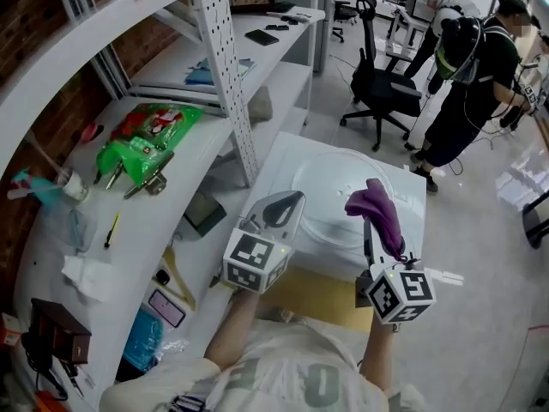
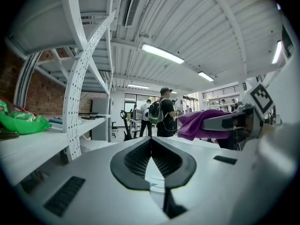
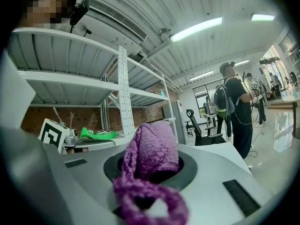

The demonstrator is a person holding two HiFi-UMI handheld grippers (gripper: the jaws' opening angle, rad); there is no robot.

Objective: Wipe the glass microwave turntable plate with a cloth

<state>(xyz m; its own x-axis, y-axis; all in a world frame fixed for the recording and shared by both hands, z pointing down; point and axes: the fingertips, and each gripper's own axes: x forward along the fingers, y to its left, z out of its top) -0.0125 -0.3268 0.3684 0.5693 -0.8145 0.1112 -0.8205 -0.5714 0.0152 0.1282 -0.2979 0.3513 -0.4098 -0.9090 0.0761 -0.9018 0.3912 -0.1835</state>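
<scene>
Just beyond my right gripper (image 1: 370, 223), clamped on the purple knitted cloth (image 1: 378, 206), lies the round glass turntable plate (image 1: 333, 184). My left gripper (image 1: 292, 202) is closed, empty.

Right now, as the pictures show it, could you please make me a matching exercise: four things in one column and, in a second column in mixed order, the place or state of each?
Things
1. purple cloth
2. glass plate
3. green bag
4. left gripper

Places or states
A. lying on the shelf
B. shut, with nothing between the jaws
C. held in the right gripper
D. lying flat on the white table

Right pairs: 1-C, 2-D, 3-A, 4-B
</scene>
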